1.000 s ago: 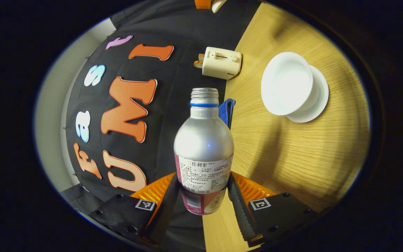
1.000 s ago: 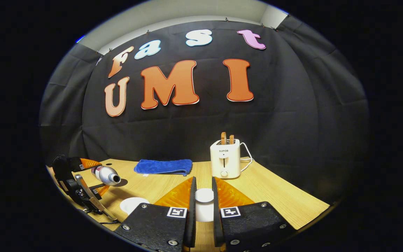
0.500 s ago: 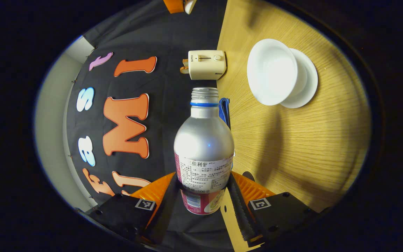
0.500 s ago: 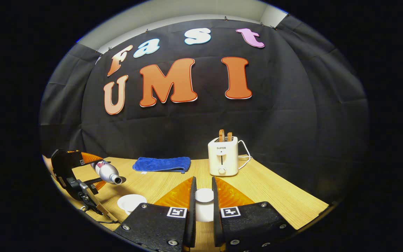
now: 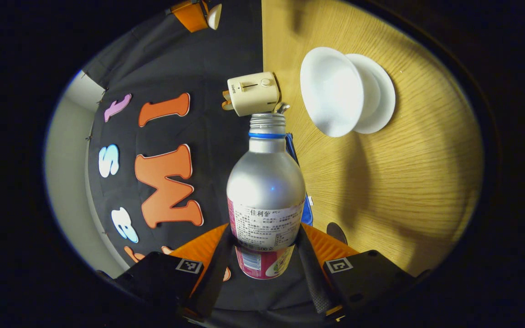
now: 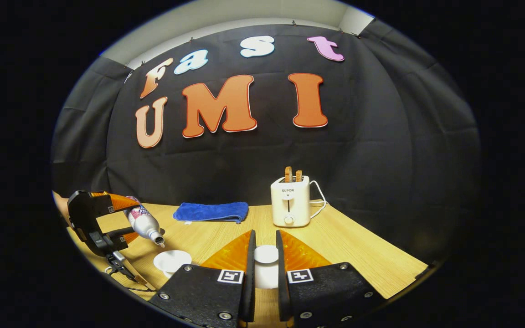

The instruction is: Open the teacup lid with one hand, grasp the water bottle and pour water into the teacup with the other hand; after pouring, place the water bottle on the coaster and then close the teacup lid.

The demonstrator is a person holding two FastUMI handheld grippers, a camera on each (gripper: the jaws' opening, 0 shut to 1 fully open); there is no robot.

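My left gripper is shut on a silver water bottle with no cap. In the right gripper view that bottle tilts mouth-down in the left gripper, just above and left of the white teacup. In the left gripper view, the open teacup sits on its saucer, right of the bottle mouth. A small glint shows at the mouth. My right gripper is shut on the white teacup lid, held above the table. A small dark round patch, possibly the coaster, lies near the left fingers.
A cream toaster with two slices stands at the back of the wooden table, its cord trailing right. A folded blue towel lies left of it, by the wall. The table's right part is bare wood.
The left gripper has rolled further, tipping the bottle's mouth down and closer over the teacup. The right gripper with the lid has barely moved.
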